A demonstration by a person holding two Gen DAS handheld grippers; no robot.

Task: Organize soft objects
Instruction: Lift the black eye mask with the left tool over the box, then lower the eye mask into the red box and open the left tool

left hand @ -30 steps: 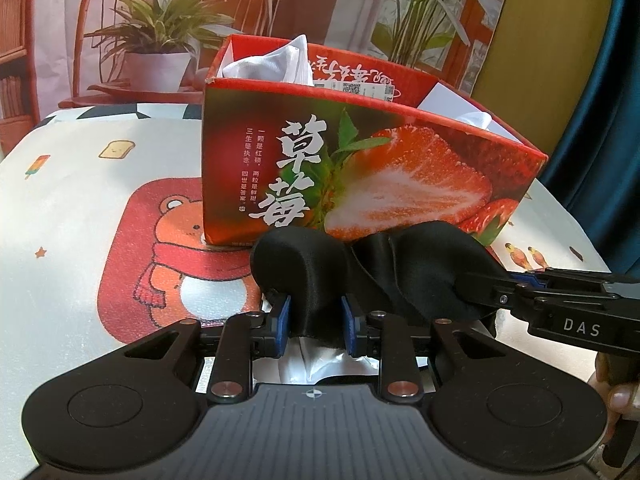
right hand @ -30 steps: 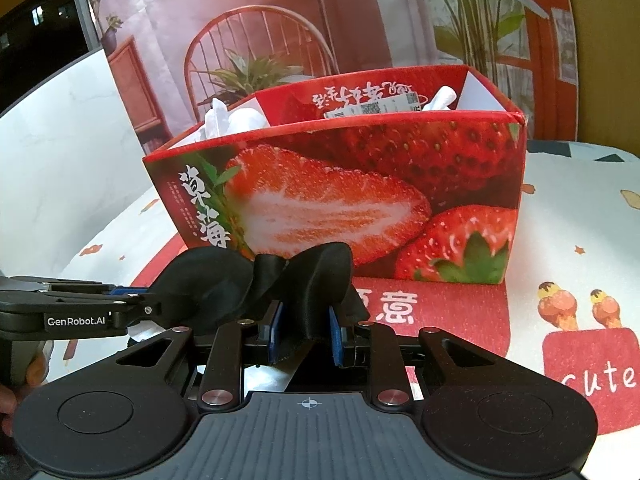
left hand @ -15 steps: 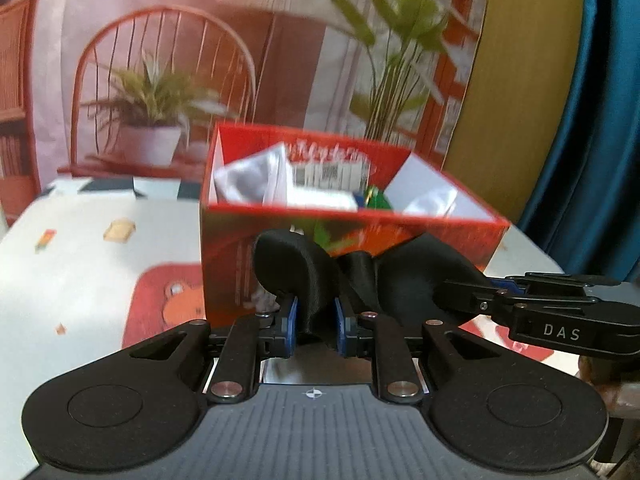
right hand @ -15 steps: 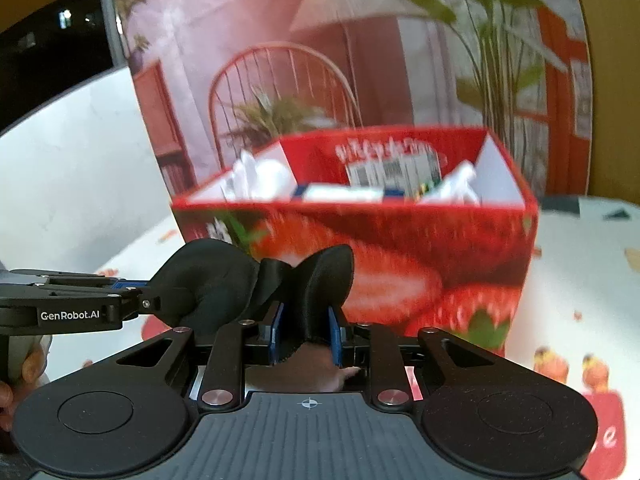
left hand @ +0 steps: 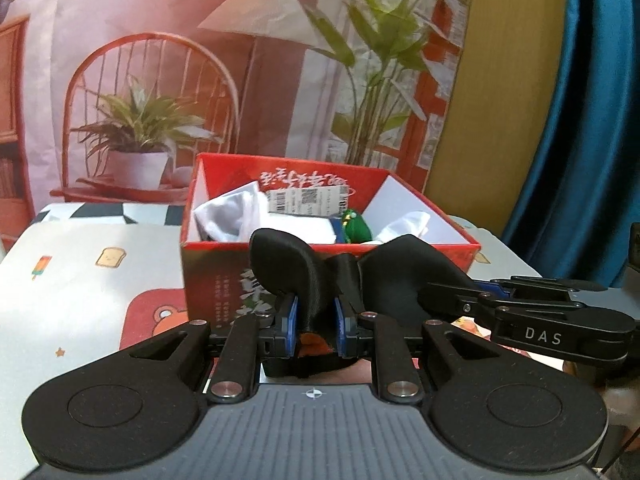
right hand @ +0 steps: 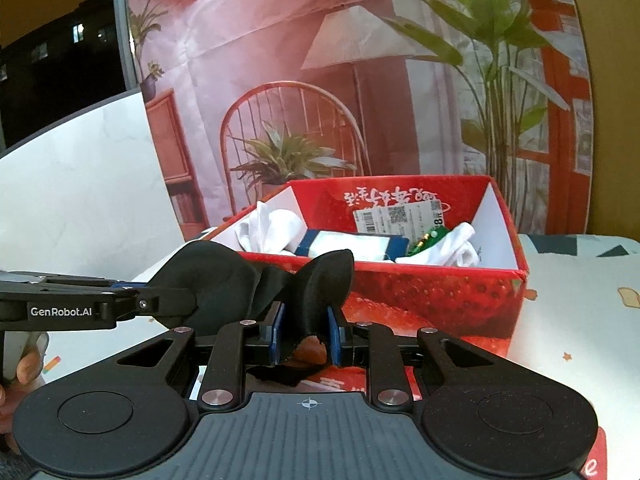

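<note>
Your left tool point(left hand: 316, 326) is clamped on one end of a black padded fabric piece point(left hand: 292, 268), which looks like a sleep mask; its blue pads point(left hand: 291, 330) press the cloth from both sides, and those jaws have just been closing onto it. Your right tool point(right hand: 306, 334) pinches the other end of the same piece, the cloth squeezed tight between its pads. In the left wrist view the right tool comes in from the right edge, and in the right wrist view the left tool enters from the left, with your fingers point(right hand: 28, 364) showing below it.

The fabric piece hangs between the two tools, off the bench point(left hand: 92, 280) and just in front of the red strawberry-printed box point(left hand: 224, 292). Its upper lobes reach about as high as the box's near rim in both views.

The box stands open on the patterned bench cover. Inside lie crumpled white cloths point(right hand: 268, 230), a flat white packet with a blue edge point(right hand: 352, 244), a small green item point(left hand: 356, 230) and a barcode label point(left hand: 308, 200) on the far wall. Behind the bench hangs a printed backdrop point(left hand: 160, 80) of a chair and potted plants.
</note>
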